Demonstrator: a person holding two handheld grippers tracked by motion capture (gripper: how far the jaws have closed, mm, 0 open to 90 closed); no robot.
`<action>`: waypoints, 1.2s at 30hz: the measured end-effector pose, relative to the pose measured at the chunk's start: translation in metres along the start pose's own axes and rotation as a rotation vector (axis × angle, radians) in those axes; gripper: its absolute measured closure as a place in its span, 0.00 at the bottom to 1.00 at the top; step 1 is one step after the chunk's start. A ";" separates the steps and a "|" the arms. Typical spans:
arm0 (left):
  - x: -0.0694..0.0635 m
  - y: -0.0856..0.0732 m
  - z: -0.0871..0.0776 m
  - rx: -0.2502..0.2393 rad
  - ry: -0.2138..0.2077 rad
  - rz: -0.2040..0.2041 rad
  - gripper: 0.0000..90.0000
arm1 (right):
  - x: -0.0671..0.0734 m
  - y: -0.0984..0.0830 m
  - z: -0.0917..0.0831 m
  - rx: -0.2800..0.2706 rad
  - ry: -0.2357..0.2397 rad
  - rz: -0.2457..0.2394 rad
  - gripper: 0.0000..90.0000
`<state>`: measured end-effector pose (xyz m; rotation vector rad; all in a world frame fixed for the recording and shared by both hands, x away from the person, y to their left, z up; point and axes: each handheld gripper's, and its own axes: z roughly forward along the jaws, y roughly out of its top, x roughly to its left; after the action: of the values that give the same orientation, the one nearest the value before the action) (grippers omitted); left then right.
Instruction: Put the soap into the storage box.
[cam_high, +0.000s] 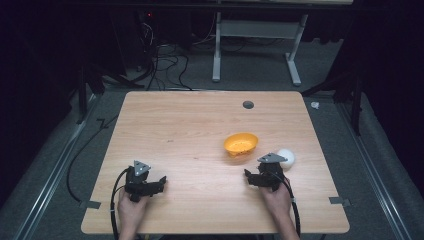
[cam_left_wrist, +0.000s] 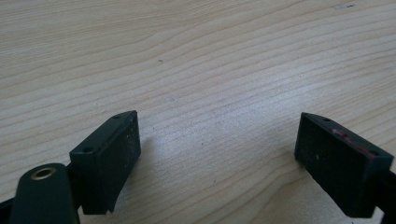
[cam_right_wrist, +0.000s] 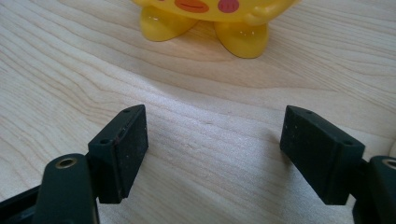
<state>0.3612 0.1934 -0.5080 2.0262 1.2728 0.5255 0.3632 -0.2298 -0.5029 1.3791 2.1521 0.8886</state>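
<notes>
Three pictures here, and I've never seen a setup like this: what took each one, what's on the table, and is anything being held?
The wide picture comes from a fixed camera above a wooden table. A person's hands enter from the bottom, each holding a tool: the left hand-held gripper and the right hand-held gripper. The other two pictures come from small cameras riding on those tools, looking along their black jaws. Both pairs of jaws stand wide apart with bare wood between them, so nothing is held. On the table lie a yellow bowl with little feet and a painted face, just ahead of the right tool, and a white ball beside it.
</notes>
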 end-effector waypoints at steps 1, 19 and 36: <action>0.000 0.000 0.000 0.000 0.000 0.000 0.16 | 0.000 0.000 0.000 0.000 0.000 0.000 0.27; 0.000 0.000 0.000 -0.002 -0.001 -0.003 0.17 | 0.001 -0.001 -0.001 -0.004 0.000 -0.001 0.29; 0.000 0.000 0.000 -0.002 -0.003 -0.003 0.17 | 0.000 -0.004 -0.021 -0.023 0.010 0.030 0.30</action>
<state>0.3612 0.1936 -0.5081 2.0228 1.2732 0.5219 0.3473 -0.2368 -0.4912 1.4016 2.1276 0.9309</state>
